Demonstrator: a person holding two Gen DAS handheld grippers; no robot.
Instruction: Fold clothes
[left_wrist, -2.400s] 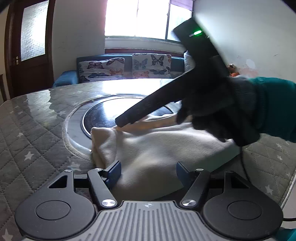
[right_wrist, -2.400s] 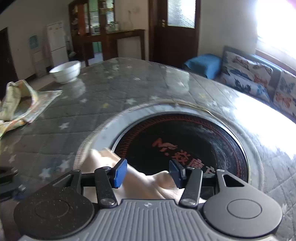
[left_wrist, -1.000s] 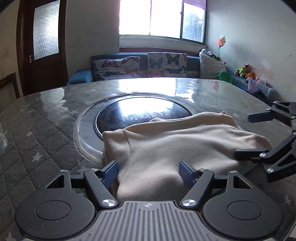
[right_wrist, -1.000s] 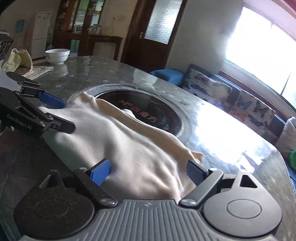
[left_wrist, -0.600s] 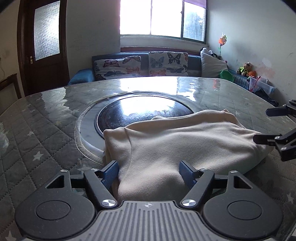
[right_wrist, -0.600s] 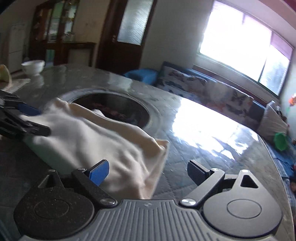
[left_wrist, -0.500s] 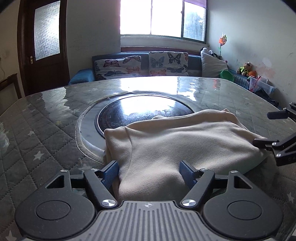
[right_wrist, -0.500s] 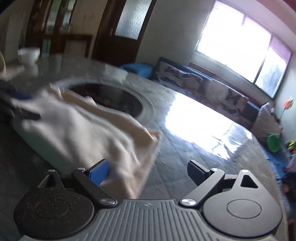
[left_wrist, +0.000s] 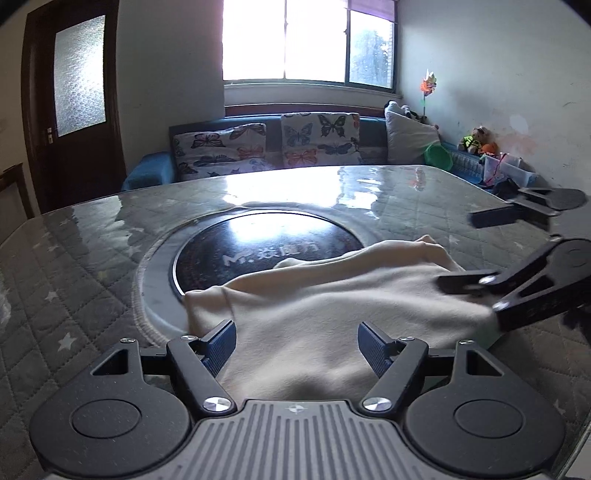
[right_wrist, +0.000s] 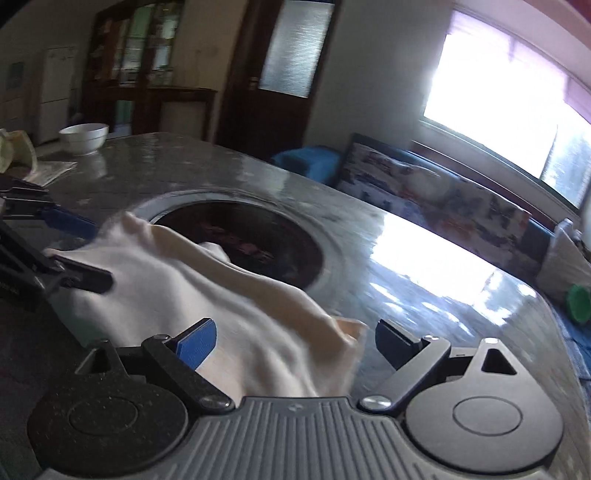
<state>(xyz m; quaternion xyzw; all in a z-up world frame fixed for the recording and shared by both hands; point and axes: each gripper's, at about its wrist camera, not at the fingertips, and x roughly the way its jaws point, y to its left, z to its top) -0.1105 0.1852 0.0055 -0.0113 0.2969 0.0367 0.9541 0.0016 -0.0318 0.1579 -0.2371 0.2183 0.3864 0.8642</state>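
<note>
A cream garment (left_wrist: 332, 306) lies folded on the grey quilted table, partly over the round black cooktop (left_wrist: 266, 247). My left gripper (left_wrist: 297, 341) is open, its jaws either side of the garment's near left end. My right gripper (right_wrist: 295, 339) is open over the garment's (right_wrist: 207, 295) right end. The right gripper also shows in the left wrist view (left_wrist: 461, 254), one finger lying on the cloth. The left gripper shows in the right wrist view (right_wrist: 85, 254) at the garment's far end.
A white bowl (right_wrist: 84, 137) and a crumpled patterned cloth (right_wrist: 22, 155) sit at the table's far end. A sofa with butterfly cushions (left_wrist: 266, 147) stands beyond the table (left_wrist: 74, 258) under the window. A green tub (left_wrist: 437, 158) and toys lie at the right wall.
The right gripper has swung back in over the garment's right end, with one finger now on the cloth. The left gripper has stayed open at the left end.
</note>
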